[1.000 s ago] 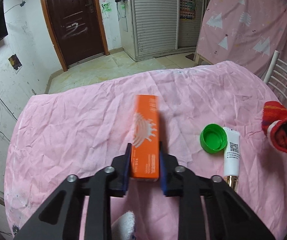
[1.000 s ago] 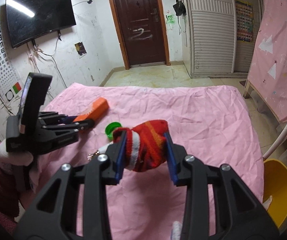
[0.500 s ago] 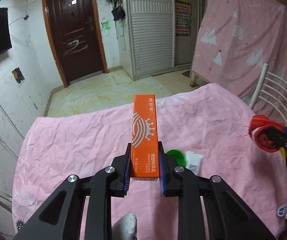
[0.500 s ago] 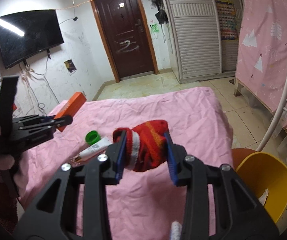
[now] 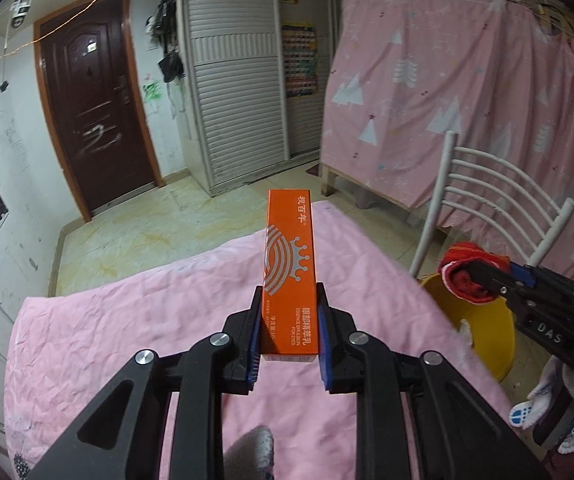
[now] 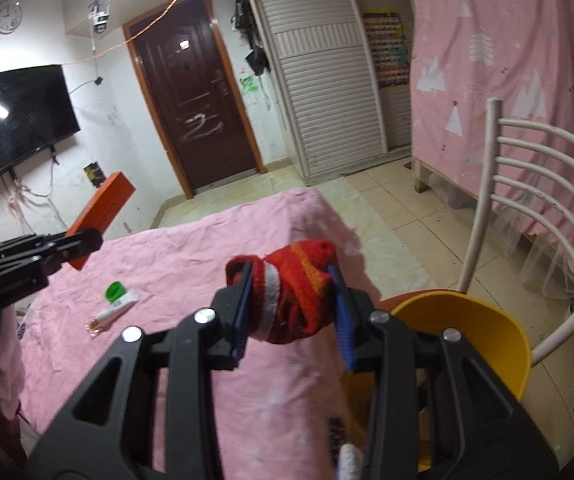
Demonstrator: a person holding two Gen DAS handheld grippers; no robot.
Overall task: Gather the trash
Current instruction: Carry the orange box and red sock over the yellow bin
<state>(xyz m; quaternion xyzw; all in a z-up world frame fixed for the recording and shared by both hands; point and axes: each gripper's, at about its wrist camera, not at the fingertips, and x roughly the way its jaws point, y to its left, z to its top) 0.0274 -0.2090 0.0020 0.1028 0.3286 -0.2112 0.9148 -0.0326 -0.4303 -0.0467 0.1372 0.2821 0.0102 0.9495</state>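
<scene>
While both tools are carrying loads, the left gripper [image 5: 289, 334] is clenching the near end of a long orange cardboard carton [image 5: 290, 264], its blue pads pressing the two narrow sides so the box is projecting straight ahead through the centre of the left wrist frame, presumably to keep it clear of the table. At lower centre of the right wrist frame, the right gripper [image 6: 293, 312] is grasping a balled red knitted sock with white and orange bands [image 6: 295, 300], squeezing it across its bulk so that nothing is trailing loose.

Just right of that sock, a round yellow plastic bin [image 6: 487, 332] is sitting off the edge of the pink crumpled tablecloth [image 6: 207, 240], its mouth open upward; judging by the task, it is serving as the trash receptacle, and the sock is hanging near its rim. A white metal chair [image 6: 527, 200] is crowding the bin's far side, limiting room there.

At left centre, a white squeeze tube with a green cap [image 6: 115, 304] is lying uncollected on the cloth. Beyond the table edge, tiled floor is offering open space.
</scene>
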